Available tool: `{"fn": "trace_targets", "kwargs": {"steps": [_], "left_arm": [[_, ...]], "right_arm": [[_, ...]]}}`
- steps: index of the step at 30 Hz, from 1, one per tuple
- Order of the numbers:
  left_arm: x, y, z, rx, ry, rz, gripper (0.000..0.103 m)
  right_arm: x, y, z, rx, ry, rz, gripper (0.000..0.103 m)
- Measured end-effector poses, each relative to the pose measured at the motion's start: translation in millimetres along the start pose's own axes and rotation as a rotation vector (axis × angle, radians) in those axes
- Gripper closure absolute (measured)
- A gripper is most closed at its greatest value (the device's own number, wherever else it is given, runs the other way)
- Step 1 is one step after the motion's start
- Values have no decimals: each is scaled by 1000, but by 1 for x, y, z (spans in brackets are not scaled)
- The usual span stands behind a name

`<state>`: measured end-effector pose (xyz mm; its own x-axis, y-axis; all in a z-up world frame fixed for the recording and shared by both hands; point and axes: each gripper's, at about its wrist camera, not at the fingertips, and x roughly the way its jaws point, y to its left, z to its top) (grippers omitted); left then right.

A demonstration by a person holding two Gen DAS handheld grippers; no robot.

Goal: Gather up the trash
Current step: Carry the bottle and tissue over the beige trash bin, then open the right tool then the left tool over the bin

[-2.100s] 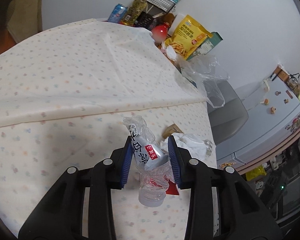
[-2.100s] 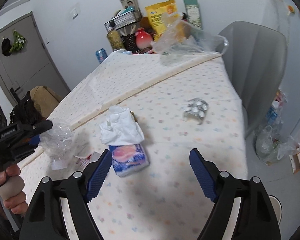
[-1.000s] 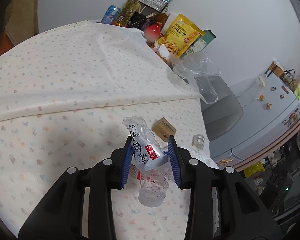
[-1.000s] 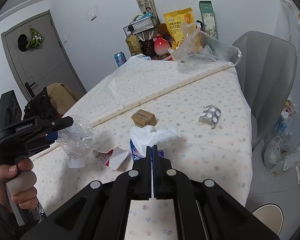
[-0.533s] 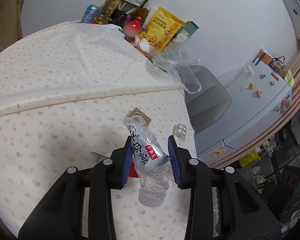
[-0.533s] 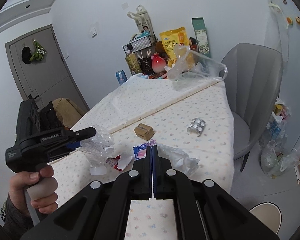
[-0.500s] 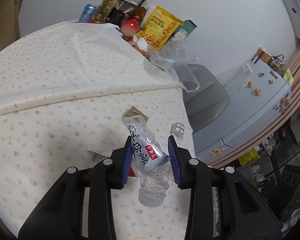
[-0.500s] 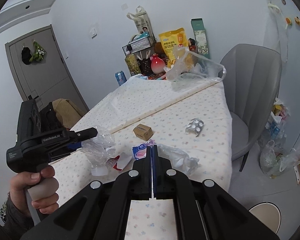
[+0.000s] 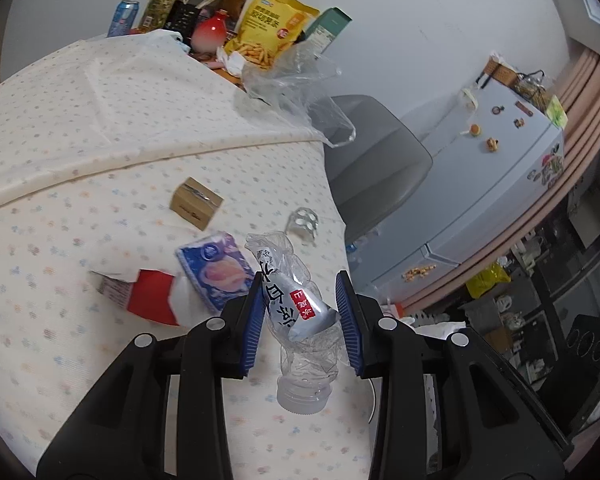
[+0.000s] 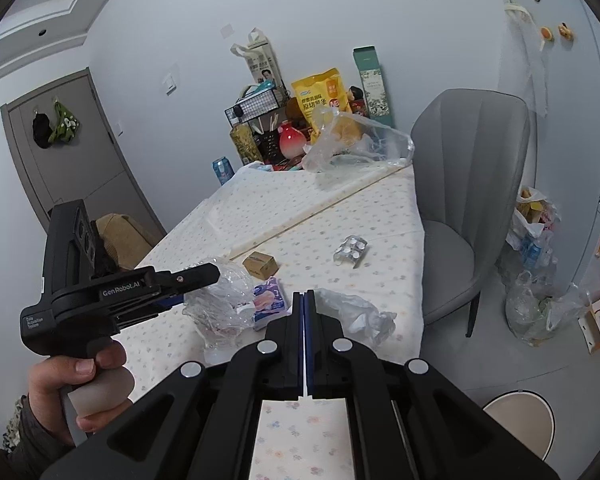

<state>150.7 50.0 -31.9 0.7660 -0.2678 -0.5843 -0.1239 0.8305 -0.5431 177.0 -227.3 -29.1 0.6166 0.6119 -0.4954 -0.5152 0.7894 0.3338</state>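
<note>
My left gripper (image 9: 300, 277) is shut on a crushed clear plastic bottle (image 9: 296, 304) with a grey and red label, cap end hanging down. The right wrist view shows that bottle (image 10: 220, 304) in the left gripper (image 10: 204, 276), held by a hand above the table's near part. My right gripper (image 10: 304, 295) is shut, and a crumpled white tissue (image 10: 352, 314) hangs from its tips to the right. On the dotted tablecloth (image 9: 80, 128) lie a blue tissue pack (image 9: 216, 268), a torn red and white wrapper (image 9: 148, 298), a small cardboard box (image 9: 196, 202) and a blister pack (image 9: 303, 220).
A grey chair (image 10: 468, 184) stands at the table's right side. A round white bin (image 10: 518, 416) sits on the floor at lower right. Filled plastic bags (image 10: 536, 312) lie by the fridge. Snacks, bottles and a clear bag (image 10: 352, 140) crowd the table's far end.
The right gripper shut on the tissue and pulled it off the tissue pack. Both grippers have drawn back and up from the table, the left still holding the bottle.
</note>
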Motion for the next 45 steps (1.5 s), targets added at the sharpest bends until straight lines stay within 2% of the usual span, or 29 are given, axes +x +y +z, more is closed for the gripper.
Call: {"fn": "trace_targets", "kwargs": {"steps": [11, 24, 33, 41, 44, 45], "left_arm": [[41, -64, -19, 93, 77, -57, 68], [108, -140, -61, 201, 208, -98, 68], [165, -179, -100, 272, 314, -82, 68], [207, -199, -132, 327, 395, -61, 68], [217, -203, -141, 343, 417, -50, 68], [220, -203, -143, 348, 423, -47, 68]], "right_arm": [[-40, -63, -18, 105, -36, -92, 102], [-78, -167, -59, 277, -53, -213, 102], [-64, -244, -109, 426, 15, -261, 102], [-42, -297, -162, 541, 98, -290, 101], [-27, -316, -181, 588, 147, -307, 96], [-20, -324, -190, 614, 172, -318, 85]]}}
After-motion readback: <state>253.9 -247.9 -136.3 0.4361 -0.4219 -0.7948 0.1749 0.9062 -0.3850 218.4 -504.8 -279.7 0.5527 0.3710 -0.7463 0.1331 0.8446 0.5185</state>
